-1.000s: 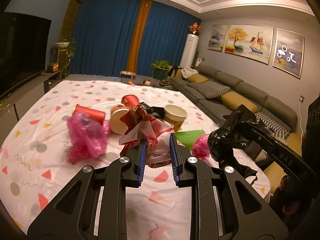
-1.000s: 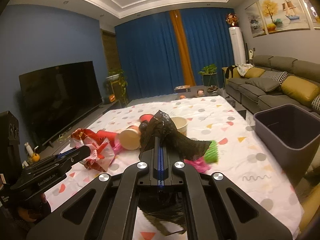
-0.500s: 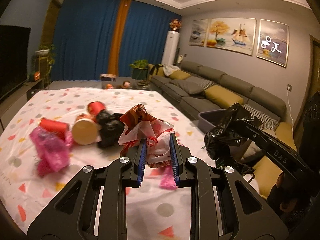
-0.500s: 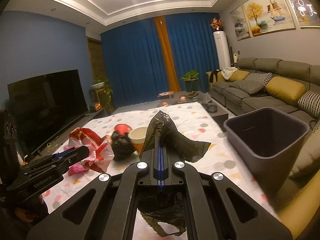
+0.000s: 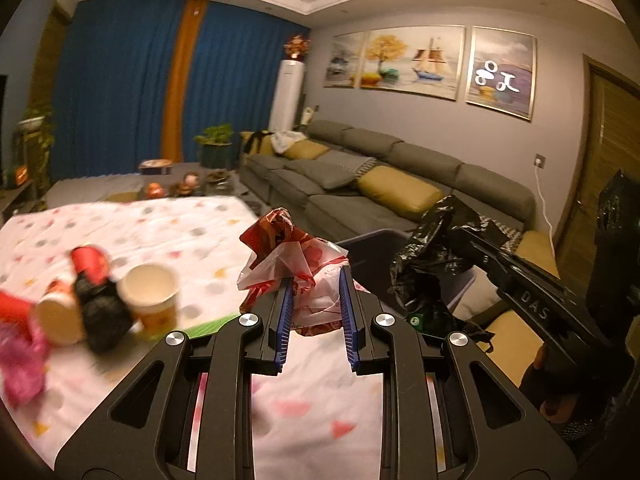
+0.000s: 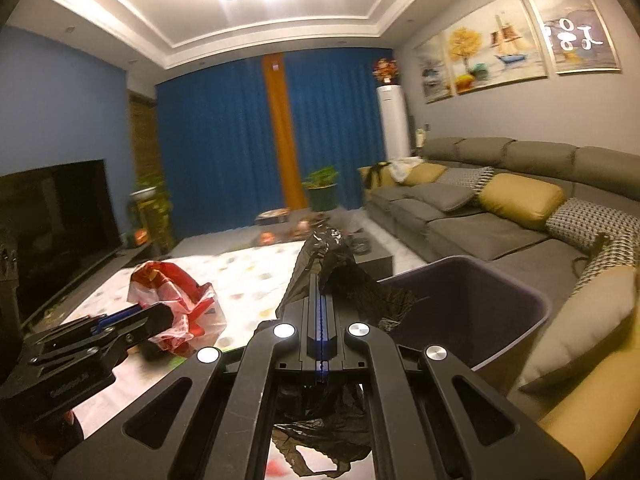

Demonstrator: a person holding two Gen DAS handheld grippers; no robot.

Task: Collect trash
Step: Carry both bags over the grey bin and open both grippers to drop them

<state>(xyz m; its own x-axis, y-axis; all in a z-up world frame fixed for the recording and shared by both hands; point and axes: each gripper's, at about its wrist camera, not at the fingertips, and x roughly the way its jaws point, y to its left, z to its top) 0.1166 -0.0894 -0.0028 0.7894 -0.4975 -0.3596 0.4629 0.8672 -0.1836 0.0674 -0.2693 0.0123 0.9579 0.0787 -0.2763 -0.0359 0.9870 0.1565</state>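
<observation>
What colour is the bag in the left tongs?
Red and clear-white plastic bag, best seen in the left wrist view.

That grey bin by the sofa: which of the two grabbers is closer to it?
The right. The right gripper, fingers shut on the black bag, sits at the bin's near rim. The left gripper, holding the red-and-white bag, is farther back over the table.

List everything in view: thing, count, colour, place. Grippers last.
Plastic bag: one, red and clear, in left gripper.
Black bag: one, in right gripper.
Bin: one, dark grey, between table and sofa.
Paper cups: two, tan, on table.
Tablecloth: one, white, spotted.
Sofa: one, grey, yellow cushions.
Curtains: blue, orange strip.
TV: one, black, left wall.
Left gripper: shut on plastic bag.
Right gripper: shut on black bag.
</observation>
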